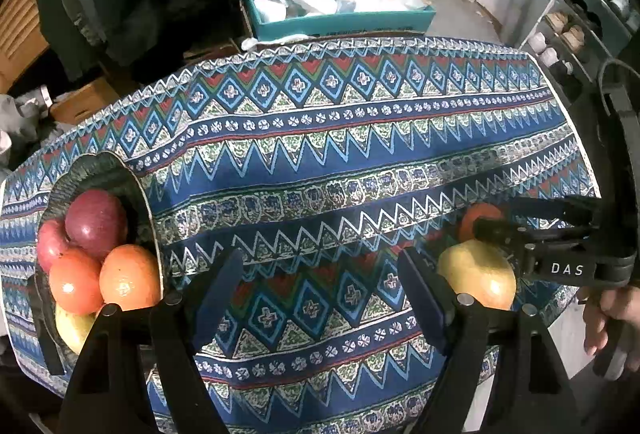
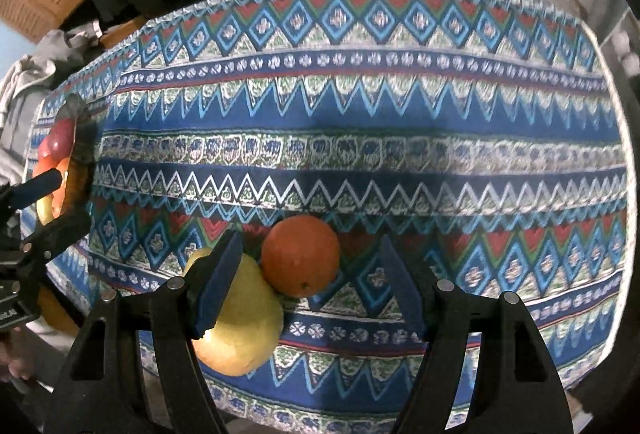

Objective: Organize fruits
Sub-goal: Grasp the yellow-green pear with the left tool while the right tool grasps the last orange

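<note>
A dark bowl [image 1: 132, 182] at the table's left holds red apples [image 1: 96, 222], oranges [image 1: 128, 276] and a yellow fruit. It also shows small in the right wrist view [image 2: 78, 130]. An orange [image 2: 301, 254] and a yellow pear [image 2: 244, 318] lie touching on the patterned cloth near the front edge. My right gripper [image 2: 310, 282] is open, its left pad over the pear, the orange between the pads. In the left wrist view the right gripper [image 1: 508, 218] hovers over the pear [image 1: 478, 274]. My left gripper [image 1: 320, 294] is open and empty above the cloth.
The table is covered by a blue, red and white patterned cloth [image 1: 340, 138]. Behind its far edge stands a teal box [image 1: 340, 20] with bags. A shelf with shoes [image 1: 568, 34] is at the right. Dark clothing hangs at the back left.
</note>
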Demonstrator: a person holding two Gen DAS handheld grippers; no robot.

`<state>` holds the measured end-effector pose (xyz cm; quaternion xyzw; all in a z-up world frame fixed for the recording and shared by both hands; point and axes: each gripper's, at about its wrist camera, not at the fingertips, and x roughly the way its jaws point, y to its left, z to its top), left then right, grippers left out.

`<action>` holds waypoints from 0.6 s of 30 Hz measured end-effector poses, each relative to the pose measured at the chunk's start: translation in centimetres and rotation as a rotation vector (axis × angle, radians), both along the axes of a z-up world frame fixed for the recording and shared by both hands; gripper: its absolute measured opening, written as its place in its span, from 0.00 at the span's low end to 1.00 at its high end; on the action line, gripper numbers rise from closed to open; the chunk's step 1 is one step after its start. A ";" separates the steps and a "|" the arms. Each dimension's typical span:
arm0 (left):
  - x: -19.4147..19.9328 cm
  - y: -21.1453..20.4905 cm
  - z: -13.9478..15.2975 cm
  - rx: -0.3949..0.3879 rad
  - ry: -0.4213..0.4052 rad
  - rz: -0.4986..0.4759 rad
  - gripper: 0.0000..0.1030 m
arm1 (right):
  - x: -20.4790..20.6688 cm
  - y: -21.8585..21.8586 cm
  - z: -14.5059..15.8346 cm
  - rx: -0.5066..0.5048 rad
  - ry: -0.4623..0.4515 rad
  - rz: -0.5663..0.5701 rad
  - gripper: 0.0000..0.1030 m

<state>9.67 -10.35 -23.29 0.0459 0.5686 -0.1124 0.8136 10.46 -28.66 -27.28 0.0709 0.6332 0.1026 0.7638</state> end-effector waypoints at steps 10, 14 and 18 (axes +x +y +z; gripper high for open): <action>0.2 0.0 -0.8 -0.005 0.022 -0.002 0.79 | 0.7 -1.1 -2.2 0.150 0.086 -0.110 0.70; 0.1 -0.1 -0.8 -0.008 0.024 -0.004 0.79 | 0.7 -1.0 -3.0 0.226 0.116 -0.149 0.69; -0.1 -0.3 -0.7 -0.018 0.028 -0.008 0.79 | 0.6 -1.2 -2.8 0.227 0.120 -0.163 0.47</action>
